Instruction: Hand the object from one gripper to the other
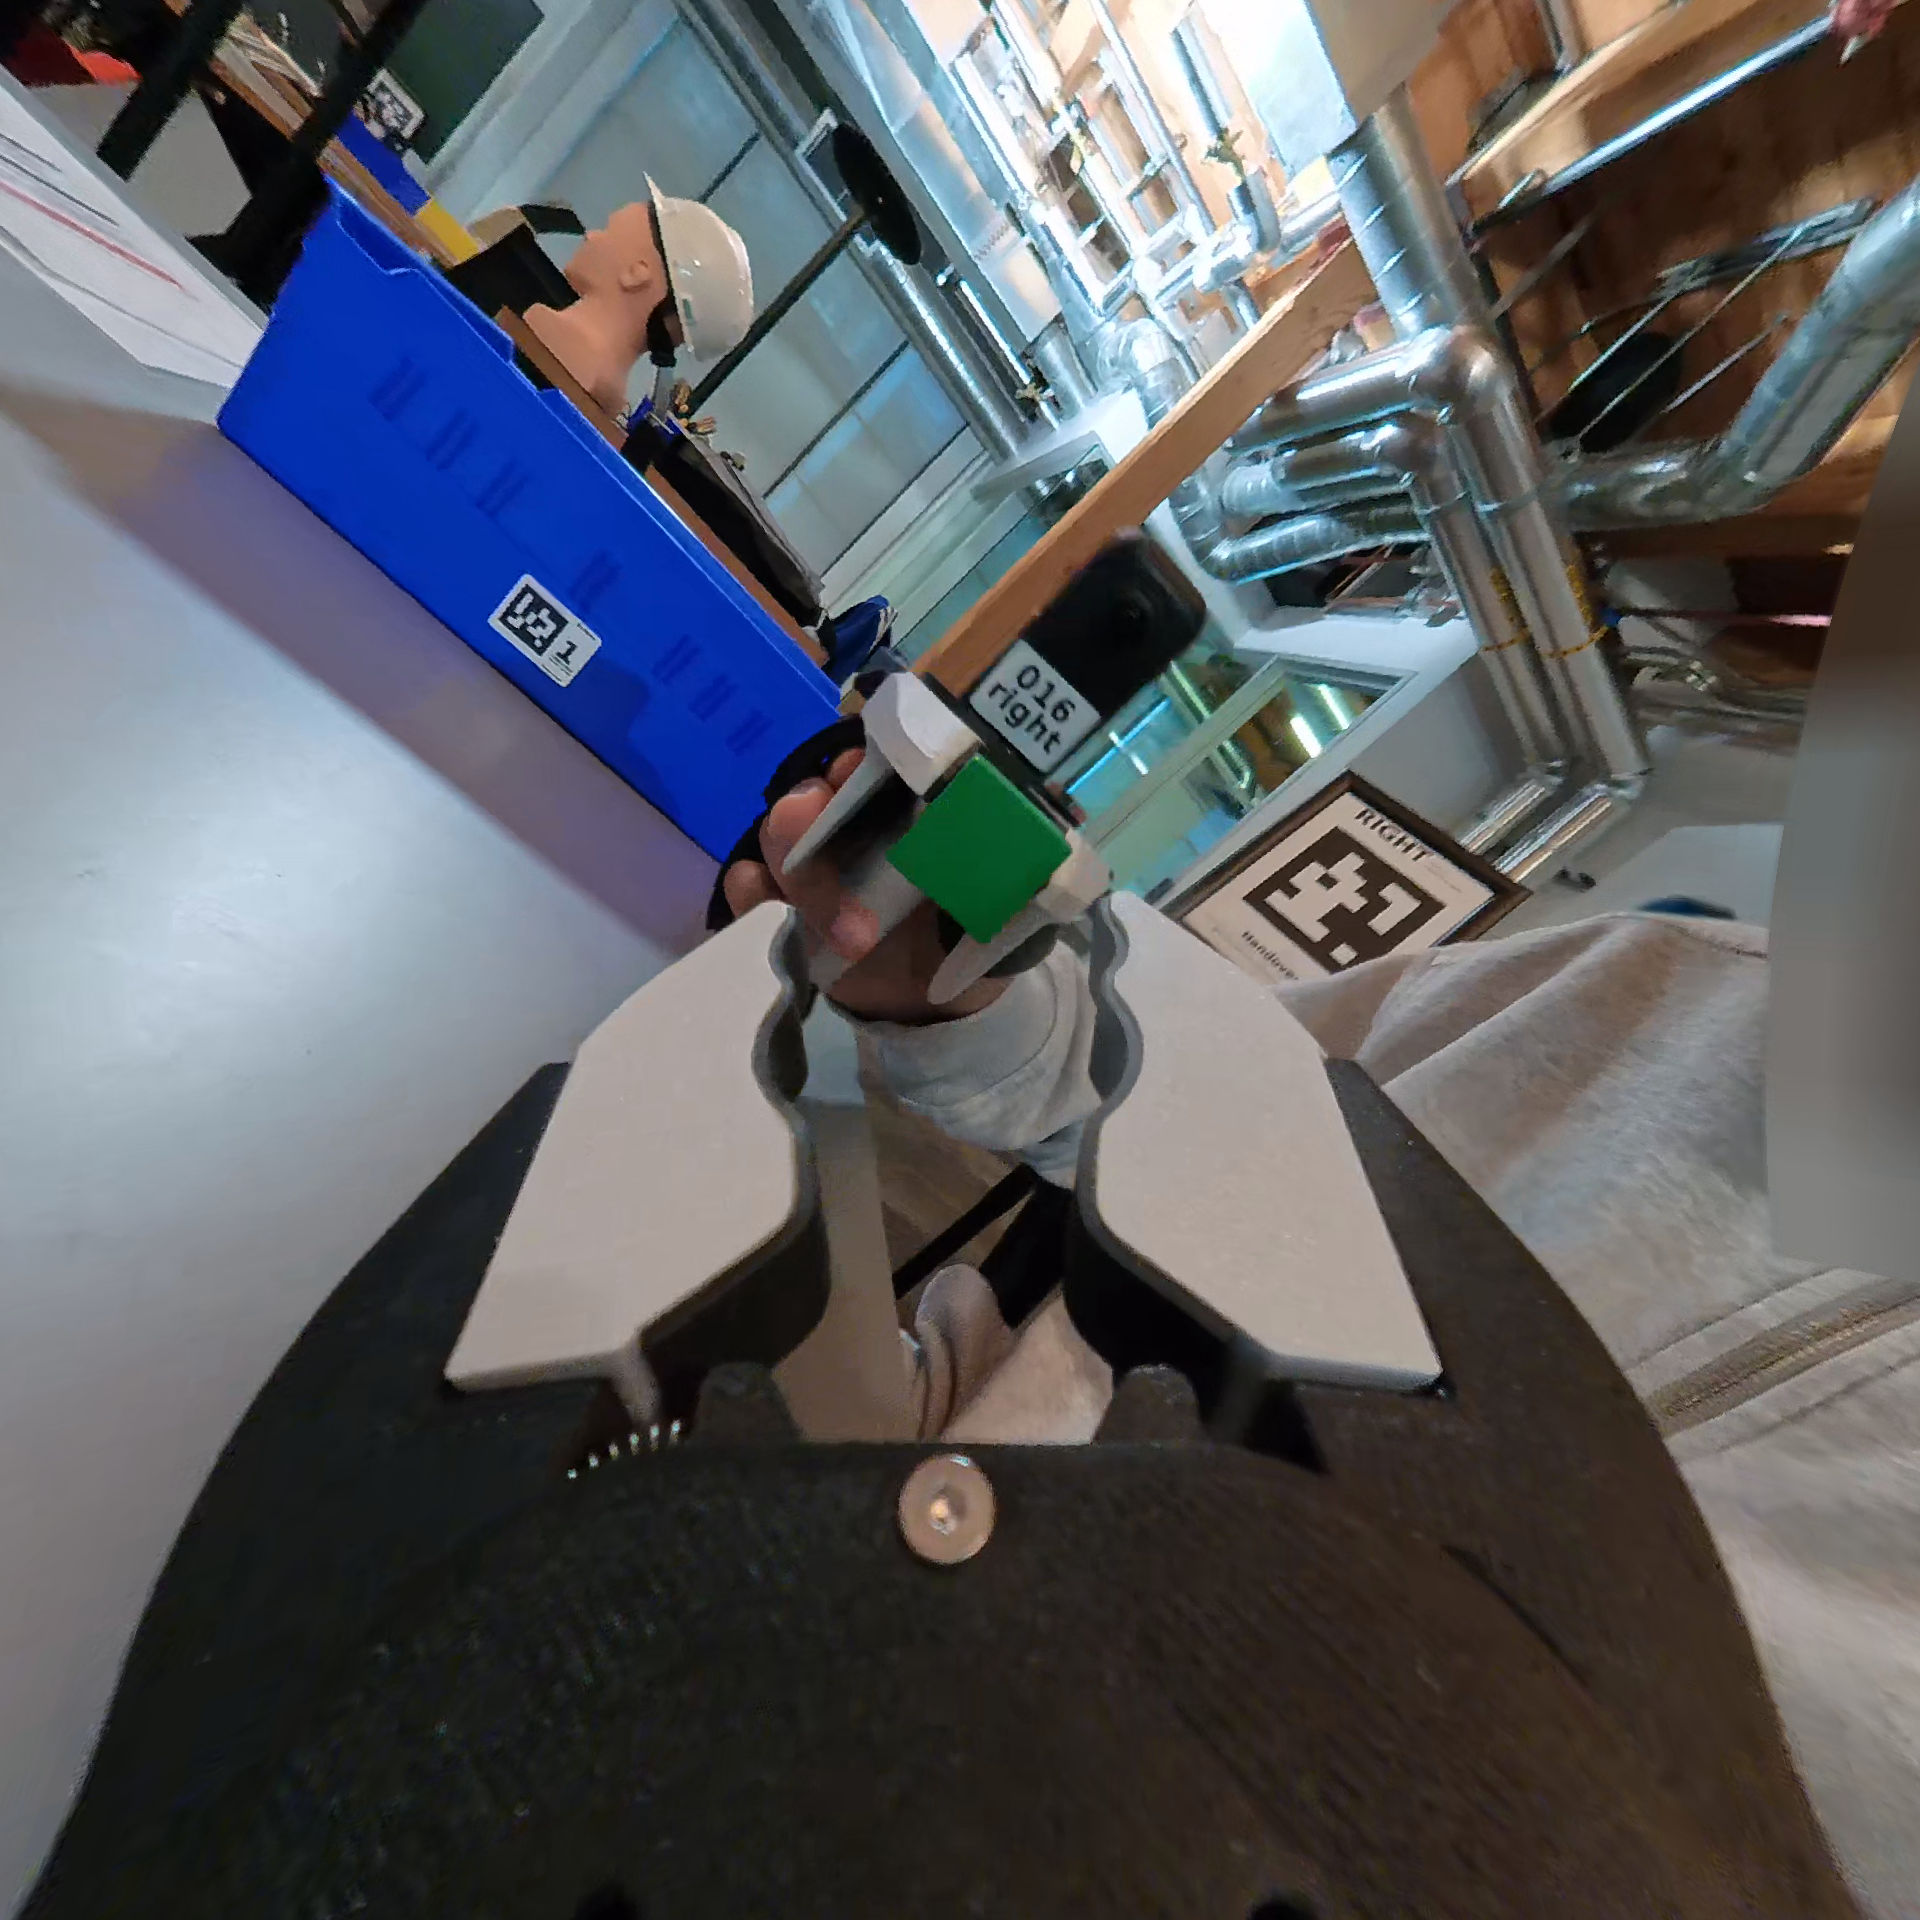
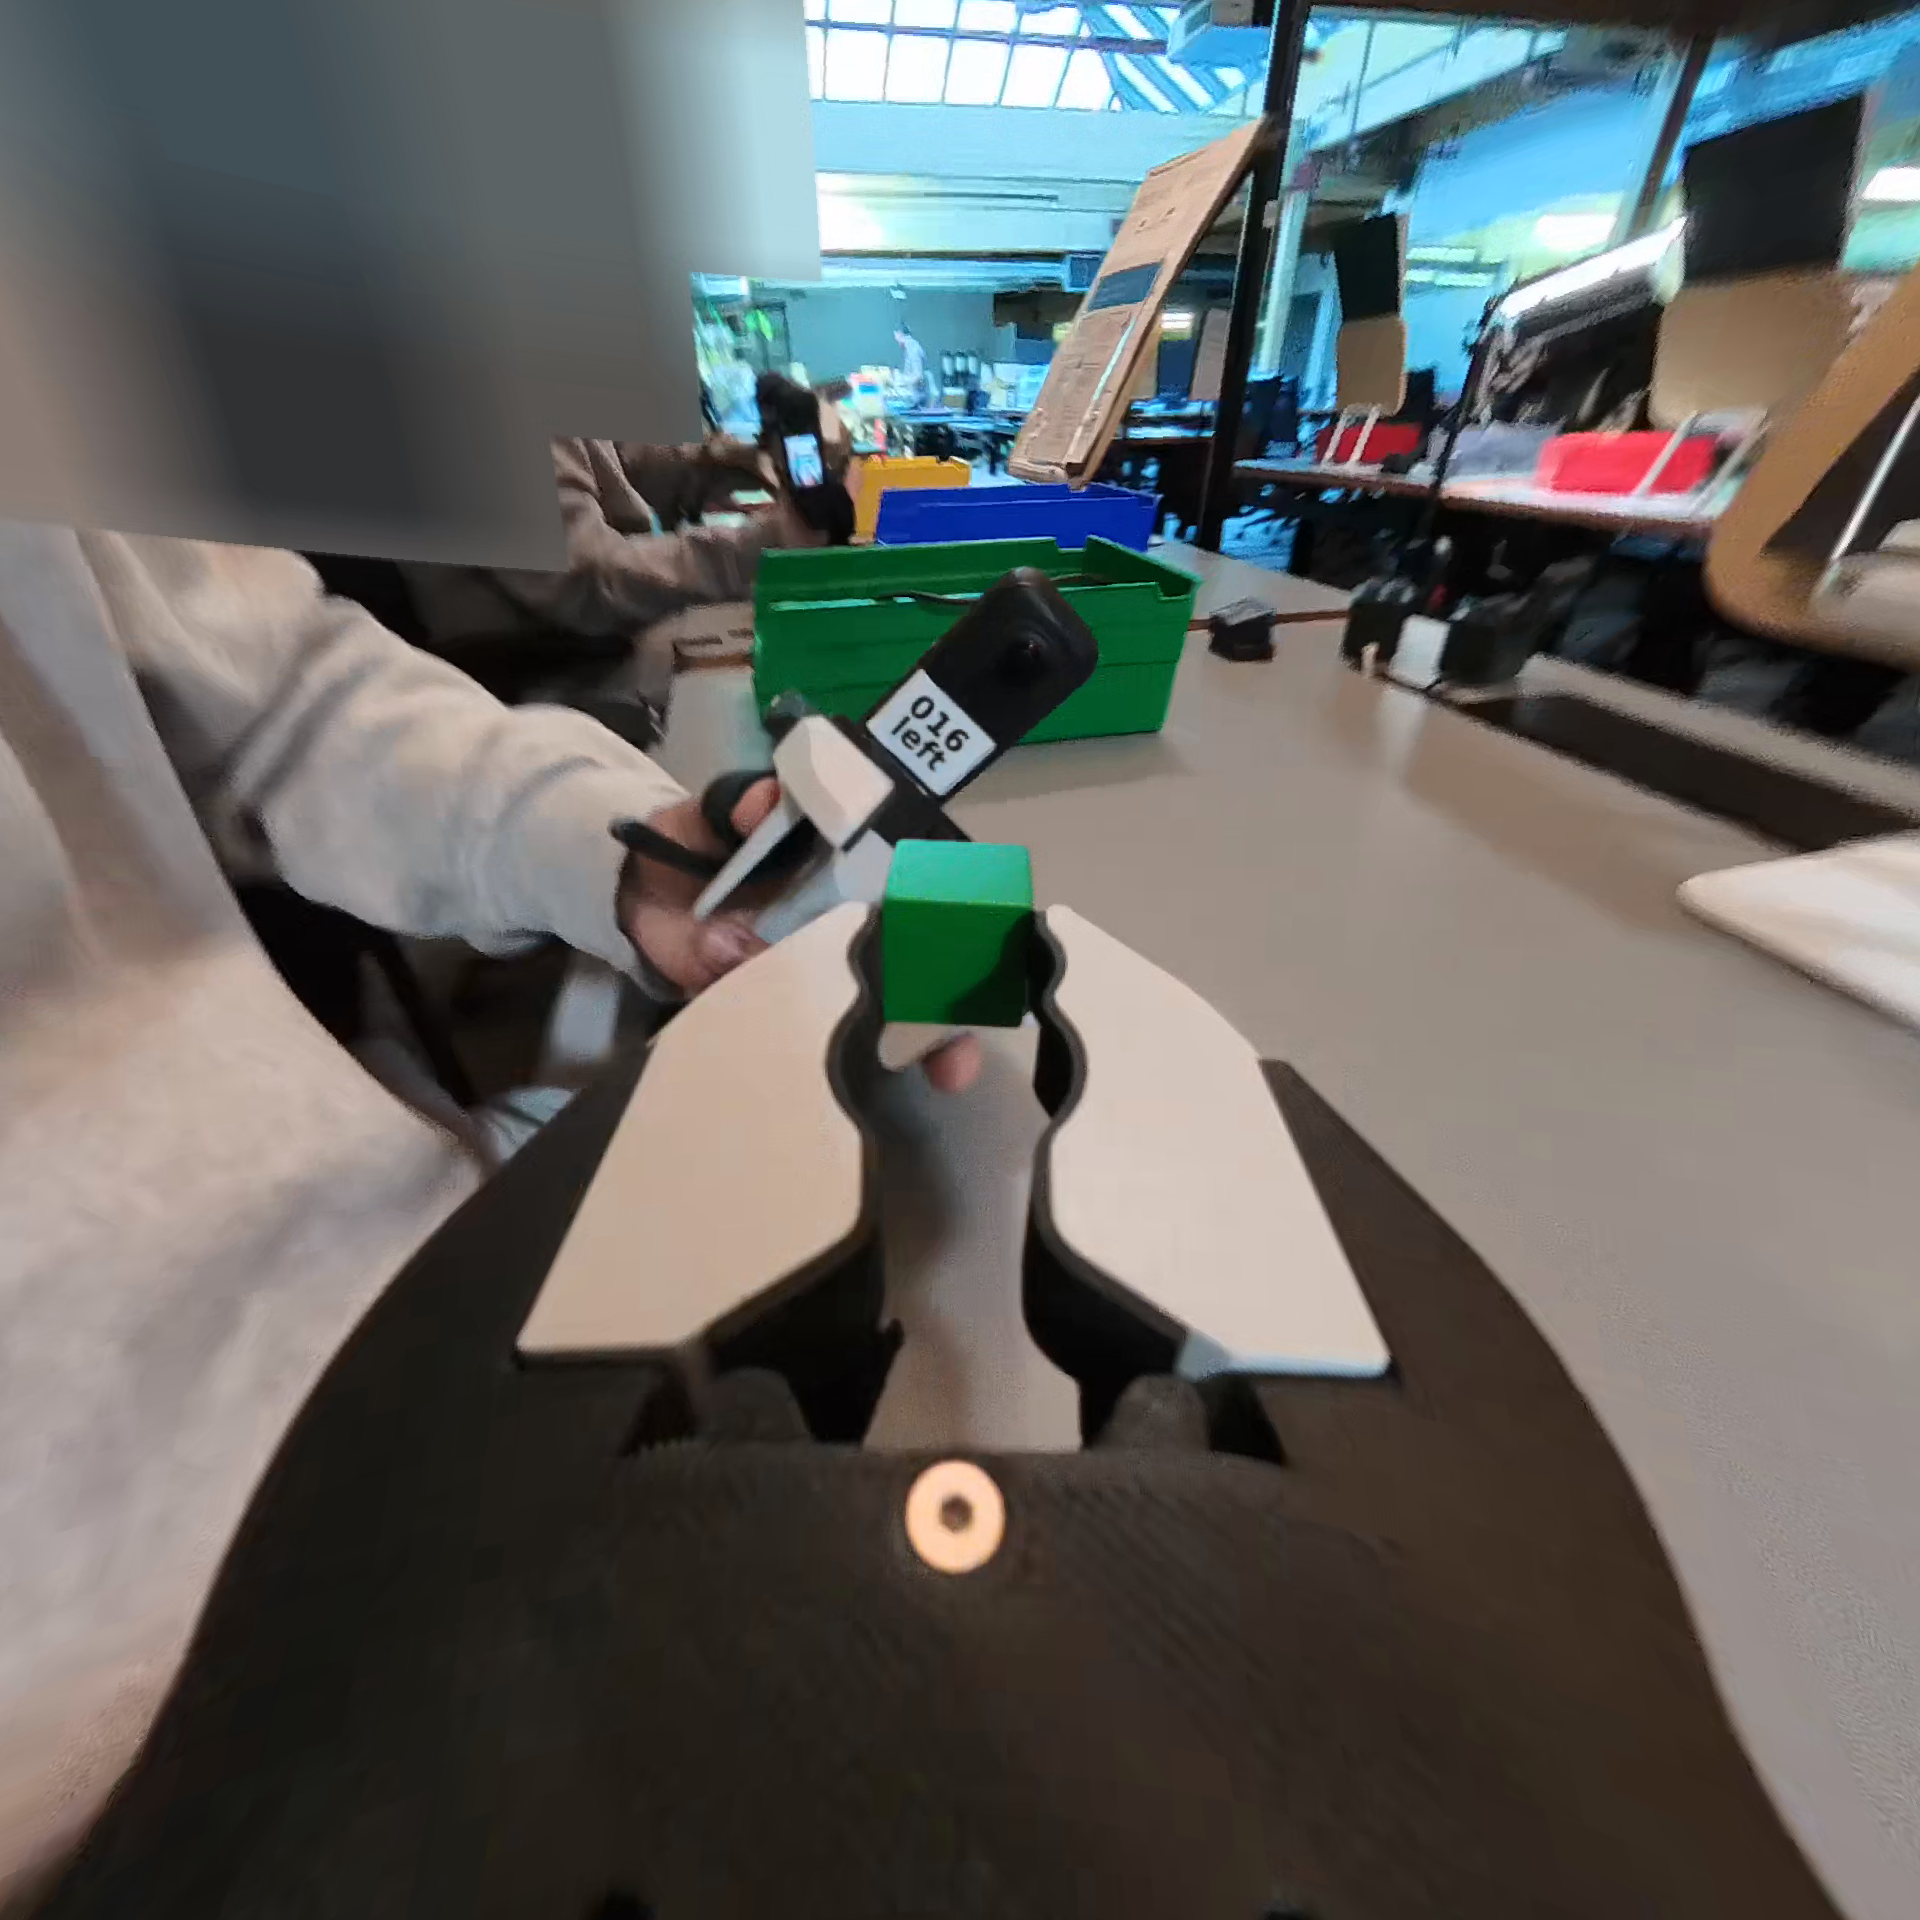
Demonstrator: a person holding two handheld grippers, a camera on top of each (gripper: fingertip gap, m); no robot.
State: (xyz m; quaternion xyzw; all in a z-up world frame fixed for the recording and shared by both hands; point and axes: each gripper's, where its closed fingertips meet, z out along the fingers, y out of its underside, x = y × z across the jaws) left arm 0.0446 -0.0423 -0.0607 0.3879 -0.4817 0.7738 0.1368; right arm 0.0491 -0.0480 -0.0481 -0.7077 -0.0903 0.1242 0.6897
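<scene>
A green cube is in the air above the grey table. My right gripper is shut on it, pinching its sides at the fingertips. In the left wrist view the cube sits in the right gripper's white fingers, just beyond my left gripper. My left gripper is open wide and empty, its tips short of the cube. In the right wrist view the left gripper's fingers reach in from the left, spread, and one shows below the cube. A person's hand holds each gripper.
A green bin stands on the table behind the cube, with a blue bin farther back. In the left wrist view there is a blue bin, a mannequin head in a white hard hat and a framed marker board. A grey sleeve is at the left.
</scene>
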